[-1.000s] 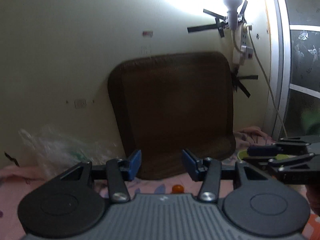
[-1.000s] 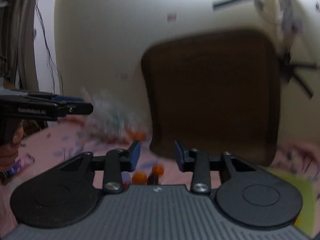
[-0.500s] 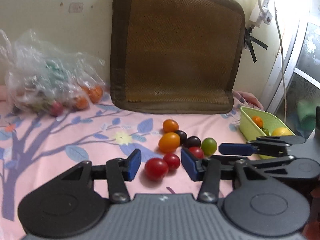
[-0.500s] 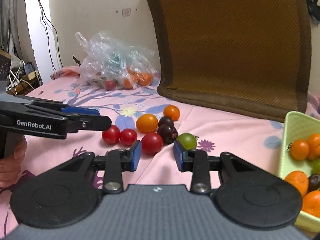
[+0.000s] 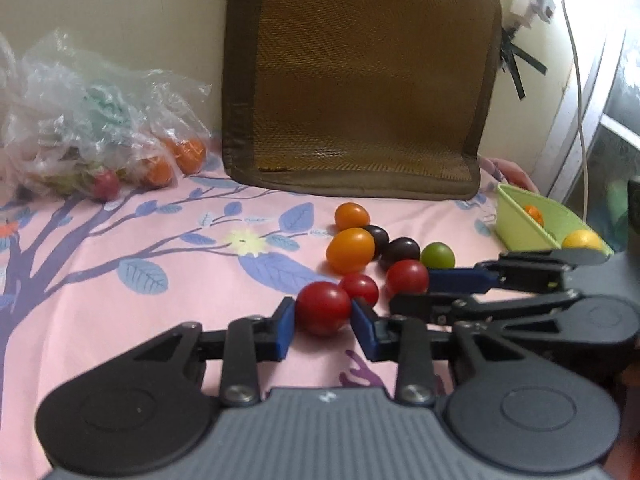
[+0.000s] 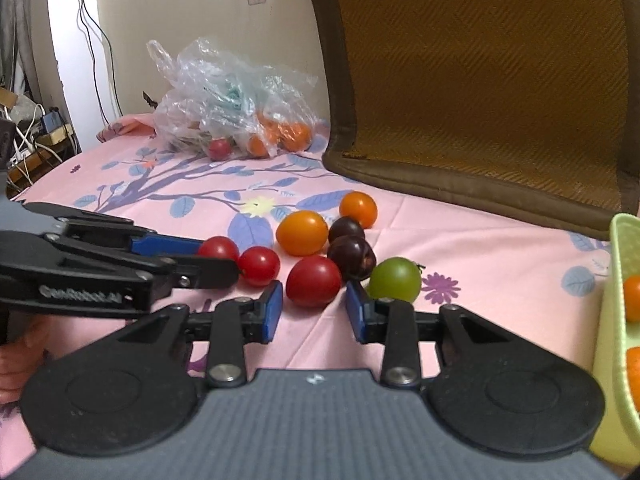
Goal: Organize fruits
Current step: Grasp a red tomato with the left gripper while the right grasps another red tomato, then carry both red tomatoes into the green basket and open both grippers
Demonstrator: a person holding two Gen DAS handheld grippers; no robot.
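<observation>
We are working over a pink floral sheet (image 5: 120,320), with a woven brown seat cushion (image 5: 360,80) leaning on the wall behind and a clear plastic bag (image 5: 80,128) of more fruit off to one side. A light green tray (image 6: 616,320) at the far side already holds several small fruits.

Between them lies a loose cluster of cherry tomatoes: two orange, two dark purple, one green (image 6: 394,279) and three red.

Our left gripper (image 5: 323,322) stands released, its blue pads flanking the nearest red tomato (image 5: 323,307), seemingly touching or just short of it. Our right gripper (image 6: 314,307) is likewise spread, bracketing another red tomato (image 6: 314,280) with a gap either side.

We judge these fruits light, smooth, thin-skinned and ready to roll or burst. We would close gently across the widest middle, pads level, squeezing only enough to lift.
</observation>
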